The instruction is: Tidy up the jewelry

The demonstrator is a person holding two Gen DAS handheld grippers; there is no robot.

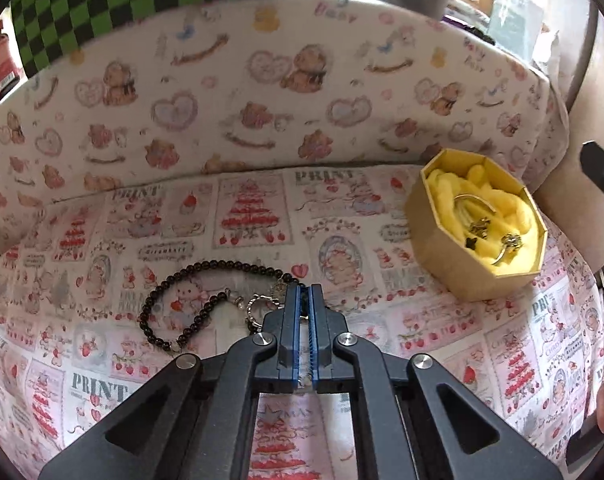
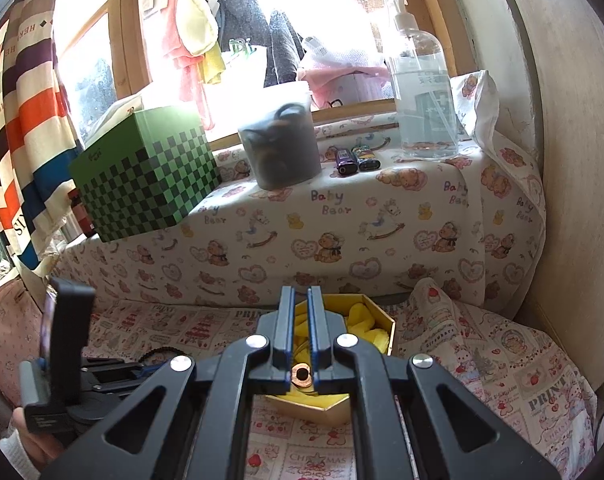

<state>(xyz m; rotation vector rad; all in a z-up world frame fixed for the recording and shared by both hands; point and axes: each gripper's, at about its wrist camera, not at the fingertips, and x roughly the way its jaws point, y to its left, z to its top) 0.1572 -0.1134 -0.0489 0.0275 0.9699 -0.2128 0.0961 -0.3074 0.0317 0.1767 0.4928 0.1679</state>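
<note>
In the left wrist view a black bead bracelet [image 1: 190,300] with a silver clasp [image 1: 260,306] lies on the printed cloth. My left gripper [image 1: 303,292] has its jaws nearly closed, pinching the bracelet's end near the clasp. A gold octagonal box [image 1: 477,220] with yellow padding holds rings [image 1: 509,244] and a bangle at the right. In the right wrist view my right gripper [image 2: 300,296] is narrowly shut above the same box [image 2: 381,328]; a copper ring [image 2: 302,376] shows between the jaw bases.
A bear-print cushioned ledge [image 2: 341,232] rises behind the cloth. On it stand a green checkered box [image 2: 142,176], a dark jar [image 2: 280,144], two lighters [image 2: 357,160] and a clear pump bottle [image 2: 421,92]. A wall [image 2: 573,160] is at right.
</note>
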